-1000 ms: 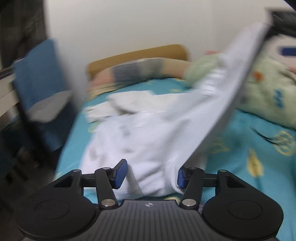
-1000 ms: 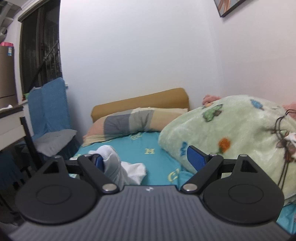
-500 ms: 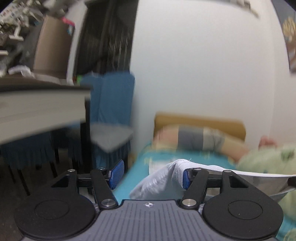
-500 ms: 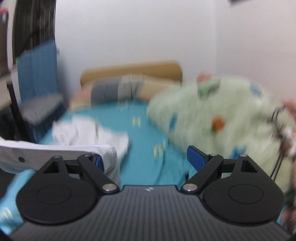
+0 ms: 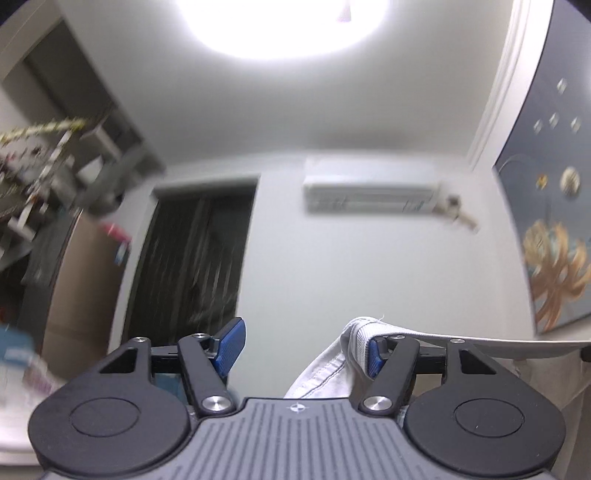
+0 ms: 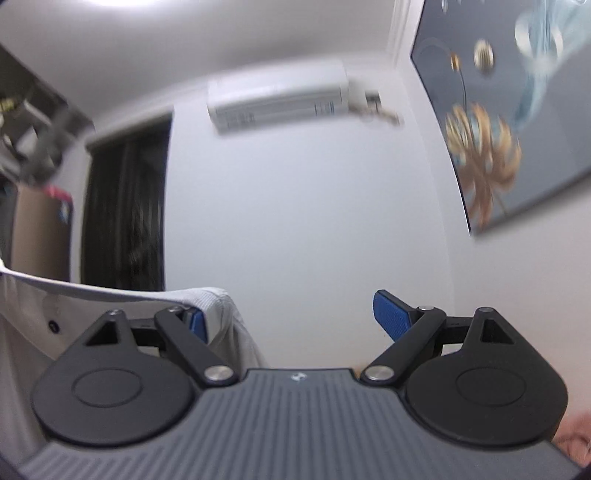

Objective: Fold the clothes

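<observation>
Your left gripper (image 5: 303, 349) stands open, its jaws having just spread wider; the white shirt (image 5: 328, 371) is hooked over its right finger (image 5: 373, 356) only, draped on the pad's inner face and over the top, with a clear gap to the left finger. From there the shirt's edge stretches off to the right in a taut line toward the frame's edge.

Your right gripper (image 6: 288, 321) is open wide too. The shirt (image 6: 33, 332) hangs over its left finger (image 6: 197, 323), wrapped round the pad, and runs away to the left, where a dark button shows on the cloth. The right finger is bare and well clear of the fabric. So the shirt is strung between the two grippers, each carrying it on one finger, nothing pinched.

Both cameras tip upward. Beyond the fingers stands a white wall with an air conditioner (image 5: 369, 194) high on it. Left of that is a dark doorway (image 5: 192, 266). On the right wall hangs a picture (image 6: 498, 122) with gold leaves. A ceiling light (image 5: 280, 22) glares overhead.
</observation>
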Motion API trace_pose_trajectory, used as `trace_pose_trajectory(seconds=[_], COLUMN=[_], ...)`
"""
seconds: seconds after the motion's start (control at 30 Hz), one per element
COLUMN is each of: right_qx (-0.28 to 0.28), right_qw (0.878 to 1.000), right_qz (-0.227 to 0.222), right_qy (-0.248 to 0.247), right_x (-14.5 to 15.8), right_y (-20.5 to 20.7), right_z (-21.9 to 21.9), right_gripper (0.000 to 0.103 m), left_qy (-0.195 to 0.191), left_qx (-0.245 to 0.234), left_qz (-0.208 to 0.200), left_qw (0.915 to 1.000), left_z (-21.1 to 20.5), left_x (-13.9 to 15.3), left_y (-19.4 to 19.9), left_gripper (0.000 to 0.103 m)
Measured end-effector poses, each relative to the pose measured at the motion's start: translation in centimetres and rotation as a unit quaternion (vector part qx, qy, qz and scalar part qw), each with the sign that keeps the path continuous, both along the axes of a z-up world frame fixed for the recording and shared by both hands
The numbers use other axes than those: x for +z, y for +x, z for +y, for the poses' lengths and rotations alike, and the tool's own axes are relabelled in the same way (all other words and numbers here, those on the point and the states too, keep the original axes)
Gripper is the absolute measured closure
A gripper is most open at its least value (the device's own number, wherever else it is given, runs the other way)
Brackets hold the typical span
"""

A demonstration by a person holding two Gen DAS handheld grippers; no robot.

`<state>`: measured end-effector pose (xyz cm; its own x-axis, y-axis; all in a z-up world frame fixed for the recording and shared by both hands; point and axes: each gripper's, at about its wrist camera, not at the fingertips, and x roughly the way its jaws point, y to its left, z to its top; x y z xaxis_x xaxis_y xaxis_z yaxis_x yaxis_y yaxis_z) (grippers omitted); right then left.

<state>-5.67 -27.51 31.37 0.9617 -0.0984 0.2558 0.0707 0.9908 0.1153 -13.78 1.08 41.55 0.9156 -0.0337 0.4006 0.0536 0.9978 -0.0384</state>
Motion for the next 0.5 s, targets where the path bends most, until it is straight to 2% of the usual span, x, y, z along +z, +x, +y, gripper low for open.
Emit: trace_pose_trajectory(seconds=[0.07,0.17,0.23,0.37,0.5], right_qx=[-0.002,-0.005,-0.007,-0.019,-0.035], right_qw=[1.000,1.000,1.000,1.000,0.996], right_qz=[-0.016,-0.025,-0.019,0.015,0.077], right_qy=[-0.003,-0.002,0.003,-0.002,-0.036], right_x=[2.0,3.1,2.3,-2.3,-7.4], right_y=[-0.9,-1.2,-0.5,3.3,10.1], right_z=[-0.6,-1.6,-2.3,-2.2,-1.0], right_gripper=[0.015,0.015,0.015,0.015,0.015], left_qy=[0.006,0.016,0.018,0.019,0.024], left_qx=[-0.027,-0.046,-0.057,-0.068,-0.062], left_qz=[-0.003,0.019,0.045,0.102,0.149], left_qw=[0.9996,0.9986,0.9972,0.9923,0.9866], left_z=[-0.5,-1.1,-1.2,-1.3,-0.4], left_x=[2.3,2.6,0.3,-5.5,-12.2], left_y=[-0.8,0.3,2.9,9.4,19.8], left_gripper=[0.034,0.029,0.029,0.029,0.029])
